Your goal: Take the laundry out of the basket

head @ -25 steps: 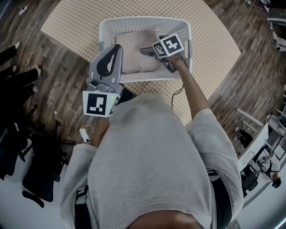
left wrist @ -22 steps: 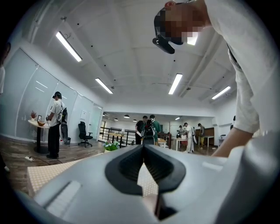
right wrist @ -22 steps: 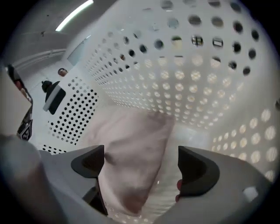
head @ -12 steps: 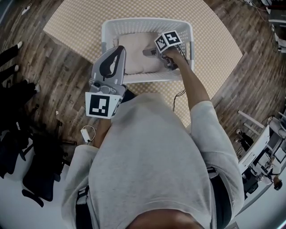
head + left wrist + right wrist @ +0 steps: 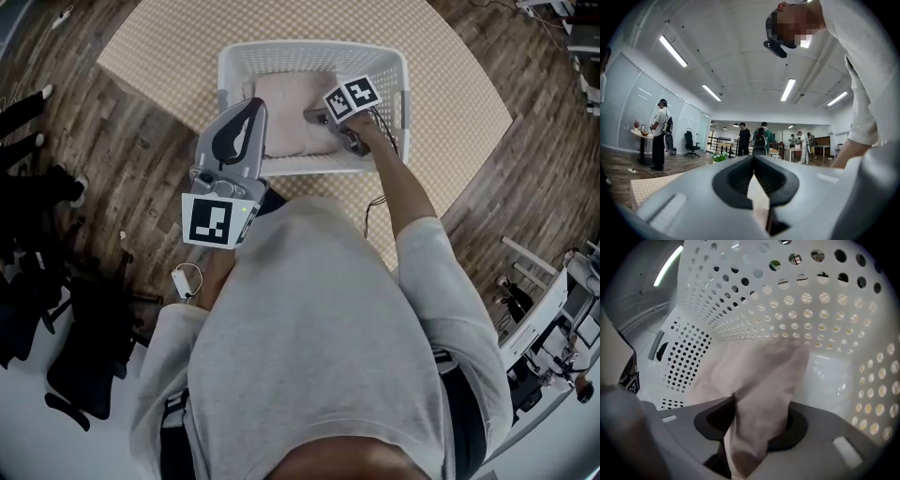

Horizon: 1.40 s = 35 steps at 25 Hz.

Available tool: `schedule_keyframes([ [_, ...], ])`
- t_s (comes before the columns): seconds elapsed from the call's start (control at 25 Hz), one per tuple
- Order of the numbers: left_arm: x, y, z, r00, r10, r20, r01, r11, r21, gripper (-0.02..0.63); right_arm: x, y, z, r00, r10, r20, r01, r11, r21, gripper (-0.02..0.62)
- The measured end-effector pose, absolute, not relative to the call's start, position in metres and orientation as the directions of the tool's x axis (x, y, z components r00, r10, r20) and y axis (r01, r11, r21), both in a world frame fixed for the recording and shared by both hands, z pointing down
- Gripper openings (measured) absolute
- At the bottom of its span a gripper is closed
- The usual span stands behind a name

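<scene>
A white perforated laundry basket (image 5: 309,52) stands on a rug and holds a pale pink cloth (image 5: 286,108). My right gripper (image 5: 314,117) reaches down into the basket at the cloth's right side. Its jaws have just been closing, and a fold of the pink cloth (image 5: 759,376) is now pinched between them, in front of the basket's wall (image 5: 801,310). My left gripper (image 5: 251,105) is held level above the basket's near left corner. Its jaws meet at the tips (image 5: 753,159) with nothing in them.
The basket sits on a beige checkered rug (image 5: 450,84) over a wood floor. Black office chairs (image 5: 56,328) stand at the left, and a white cable (image 5: 183,278) lies on the floor. Several people stand far off in the left gripper view.
My right gripper has sunk lower into the basket onto the pink cloth. The left gripper has stayed where it was.
</scene>
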<state>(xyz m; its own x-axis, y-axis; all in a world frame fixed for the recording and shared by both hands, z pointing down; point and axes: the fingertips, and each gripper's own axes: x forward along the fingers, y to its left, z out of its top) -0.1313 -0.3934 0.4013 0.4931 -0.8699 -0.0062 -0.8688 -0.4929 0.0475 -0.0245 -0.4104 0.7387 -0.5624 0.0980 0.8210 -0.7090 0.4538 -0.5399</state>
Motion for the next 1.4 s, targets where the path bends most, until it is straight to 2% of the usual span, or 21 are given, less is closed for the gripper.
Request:
schedule_keyframes([
  [0.08,-0.131,-0.393,0.402,0.492,-0.870,-0.007,-0.869,-0.492,0.048,0.008,-0.029,-0.410,0.735,-0.572,0.103,0.814,-0.684,0.489,-0.542,0.142],
  [0.32,-0.130,-0.393,0.399,0.493,-0.870,-0.014,-0.869,-0.493,0.047,0.009,-0.033,-0.413,0.723,-0.596,0.073,0.800,-0.643,0.554,-0.529,0.096],
  [0.68,-0.122,-0.393,0.398,0.511,-0.859,-0.022,-0.858,-0.512,0.046,0.008,-0.059,-0.428,0.665,-0.717,-0.053,0.695,-0.543,0.667,-0.510,0.087],
  [1.0,-0.111,-0.379,0.383,0.524,-0.851,-0.043,-0.851,-0.525,0.022,0.009,-0.068,-0.432,0.616,-0.775,-0.173,0.607,-0.517,0.727,-0.452,0.087],
  [1.4,-0.107,-0.353,0.364,0.521,-0.850,-0.072,-0.853,-0.521,-0.025,0.008,-0.064,-0.433,0.537,-0.844,-0.304,0.441,-0.491,0.769,-0.410,0.087],
])
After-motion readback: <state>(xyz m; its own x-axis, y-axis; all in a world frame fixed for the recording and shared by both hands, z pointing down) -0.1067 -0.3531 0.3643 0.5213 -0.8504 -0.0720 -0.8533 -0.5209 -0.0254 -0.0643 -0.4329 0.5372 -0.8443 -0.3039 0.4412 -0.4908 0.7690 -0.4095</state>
